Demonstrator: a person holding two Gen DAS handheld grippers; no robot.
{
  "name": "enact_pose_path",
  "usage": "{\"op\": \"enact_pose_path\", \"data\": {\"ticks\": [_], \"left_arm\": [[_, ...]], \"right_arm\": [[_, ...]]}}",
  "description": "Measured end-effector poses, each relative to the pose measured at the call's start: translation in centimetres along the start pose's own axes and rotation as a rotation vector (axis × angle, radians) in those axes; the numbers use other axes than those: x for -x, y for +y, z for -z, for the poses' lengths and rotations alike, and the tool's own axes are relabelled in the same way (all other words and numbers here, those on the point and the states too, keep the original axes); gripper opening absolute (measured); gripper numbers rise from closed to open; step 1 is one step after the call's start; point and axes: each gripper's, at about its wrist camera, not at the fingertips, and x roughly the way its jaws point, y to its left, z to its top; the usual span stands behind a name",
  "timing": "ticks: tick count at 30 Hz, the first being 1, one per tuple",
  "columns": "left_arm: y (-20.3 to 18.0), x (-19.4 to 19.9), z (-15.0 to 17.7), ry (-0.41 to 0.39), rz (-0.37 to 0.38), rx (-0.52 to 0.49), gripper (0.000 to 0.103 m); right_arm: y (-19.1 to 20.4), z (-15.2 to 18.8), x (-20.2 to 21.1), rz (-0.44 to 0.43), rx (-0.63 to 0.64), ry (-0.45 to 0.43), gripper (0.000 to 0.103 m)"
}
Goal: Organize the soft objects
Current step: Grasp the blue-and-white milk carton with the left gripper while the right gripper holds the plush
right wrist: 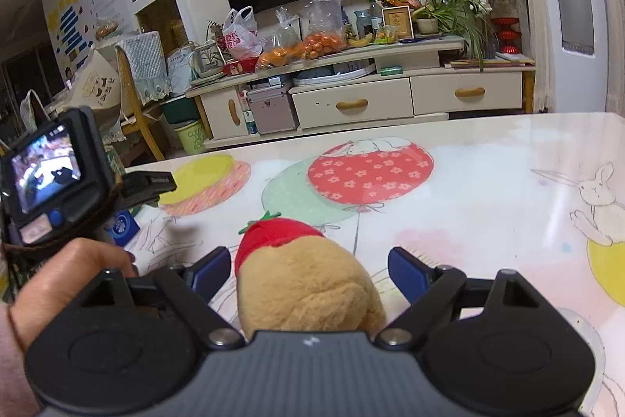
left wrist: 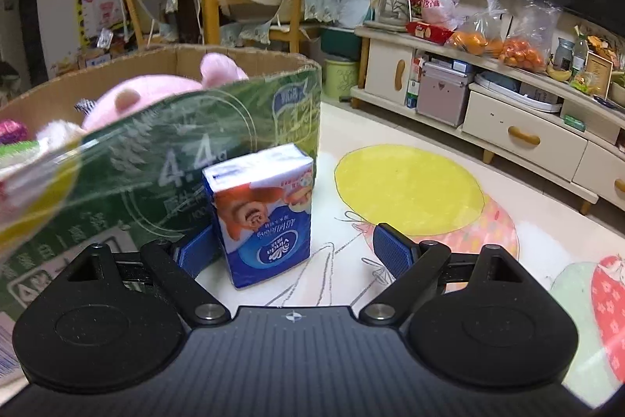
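Blue-padded, the right gripper [right wrist: 308, 270] tilts down, jaws apart around a tan plush toy [right wrist: 308, 284] (red cap) untouched on the table [right wrist: 488, 159]. Left gripper [left wrist: 293, 251], spread wide, straddles a tissue pack [left wrist: 265, 213] before the cardboard box [left wrist: 164, 159].

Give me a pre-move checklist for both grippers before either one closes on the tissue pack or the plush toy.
1. Left gripper open: ok, both pads stand apart.
2. Tissue pack between the left fingers: ok, it stands upright nearer the left pad, with a gap to the other pad.
3. Right gripper open: ok, neither pad presses on anything.
4. Plush toy centred between the right fingers: ok, the tan body with its red top lies between them on the table.
5. Room in the cardboard box: cannot tell, a pink plush shows above the rim, the floor is hidden.
6. Pack clear of the box: cannot tell, it stands right in front of the box wall.
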Motion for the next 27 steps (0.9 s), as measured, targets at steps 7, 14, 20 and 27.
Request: {"op": "enact_pose_path", "data": {"ticks": [7, 14, 20, 27], "left_arm": [[0.2, -0.9, -0.2, 0.024, 0.009, 0.039, 0.103], [0.0, 0.3, 0.5, 0.026, 0.057, -0.018, 0.103], [-0.8, 0.4, 0.8, 0.032, 0.119, -0.126, 0.103], [-0.9, -0.4, 1.1, 0.050, 0.108, -0.196, 0.103]], "right_arm": [[-0.4, 0.0, 0.0, -0.006, -0.031, 0.008, 0.088], [-0.5, 0.1, -0.1, -0.006, -0.048, 0.021, 0.088], [-0.6, 0.4, -0.3, -0.003, -0.062, 0.030, 0.094], [-0.5, 0.4, -0.4, -0.007, -0.056, 0.038, 0.094]]}}
